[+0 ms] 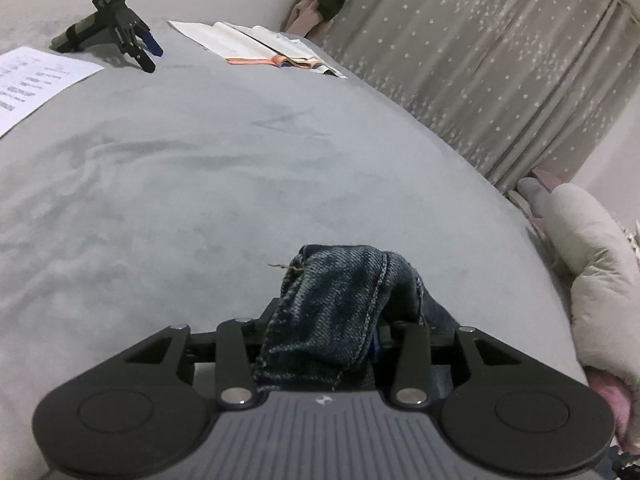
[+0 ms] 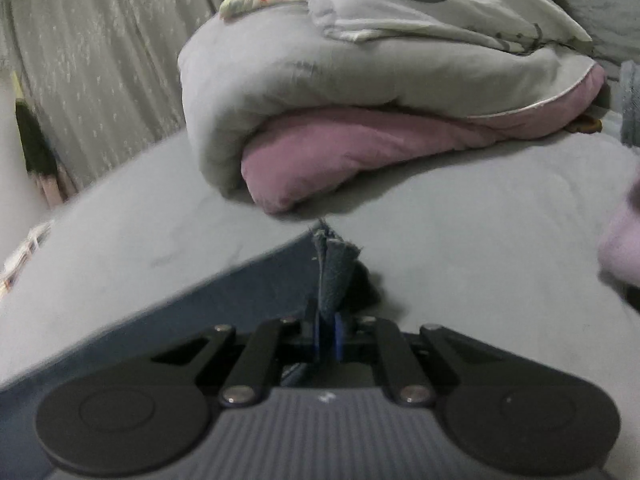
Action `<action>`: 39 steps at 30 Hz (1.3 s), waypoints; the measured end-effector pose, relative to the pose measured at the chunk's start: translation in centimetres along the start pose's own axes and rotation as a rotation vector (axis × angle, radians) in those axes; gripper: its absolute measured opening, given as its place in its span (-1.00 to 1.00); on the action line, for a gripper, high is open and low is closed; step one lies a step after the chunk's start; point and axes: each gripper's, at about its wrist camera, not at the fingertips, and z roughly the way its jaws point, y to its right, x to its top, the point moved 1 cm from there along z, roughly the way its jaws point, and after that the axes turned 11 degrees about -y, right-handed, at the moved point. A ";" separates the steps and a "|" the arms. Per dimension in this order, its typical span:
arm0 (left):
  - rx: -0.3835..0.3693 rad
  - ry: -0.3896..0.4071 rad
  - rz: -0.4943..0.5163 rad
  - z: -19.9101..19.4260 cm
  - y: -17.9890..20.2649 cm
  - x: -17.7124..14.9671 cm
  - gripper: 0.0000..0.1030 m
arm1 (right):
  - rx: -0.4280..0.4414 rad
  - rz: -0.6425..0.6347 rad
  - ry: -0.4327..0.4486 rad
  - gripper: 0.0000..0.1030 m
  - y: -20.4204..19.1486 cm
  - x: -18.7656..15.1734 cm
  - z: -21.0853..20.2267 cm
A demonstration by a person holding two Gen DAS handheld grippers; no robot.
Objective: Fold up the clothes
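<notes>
Left claw (image 1: 332,320) tips hidden under clamped jeans (image 1: 340,304), right claw (image 2: 328,332) pinching blurred hem

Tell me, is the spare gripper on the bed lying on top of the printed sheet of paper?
No, the spare gripper lies on the grey bed cover beside the printed sheet, clear of its edge.

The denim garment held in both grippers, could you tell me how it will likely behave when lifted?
The denim garment will probably sag between the grips: it bunches in the left gripper. Its thick stitched seams suggest some weight. The right gripper pinches only a frayed corner, which might slip.
</notes>
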 end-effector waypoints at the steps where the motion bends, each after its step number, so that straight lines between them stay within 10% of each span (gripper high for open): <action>1: -0.006 0.011 0.006 -0.1 0.2 0.0 -0.26 | 0.020 -0.020 0.030 -0.88 -0.5 0.6 -0.8; 7: -0.016 0.016 -0.013 0.1 0.2 0.2 -0.20 | 0.067 -0.099 0.195 -0.86 -1.6 1.3 -5.8; 12: 0.025 -0.056 -0.065 -0.7 -1.0 0.5 -0.05 | -0.111 0.001 -0.112 -0.50 1.7 -1.4 -0.7; 16: 0.023 -0.069 -0.088 -3.1 -1.5 0.6 0.31 | -0.046 0.158 0.009 0.98 4.4 -3.3 -5.7; 26: 0.107 -0.072 0.039 -10.2 -0.4 -6.7 0.55 | 0.076 0.277 -0.001 1.00 5.8 -7.5 -14.6; 34: 0.135 -0.045 -0.147 -15.9 -6.4 -13.7 0.55 | -0.047 0.403 -0.032 1.00 5.8 -14.2 -17.4; 39: 0.132 -0.001 -0.069 -17.7 -7.2 -14.9 0.56 | 0.004 0.386 -0.003 1.00 4.2 -17.3 -19.8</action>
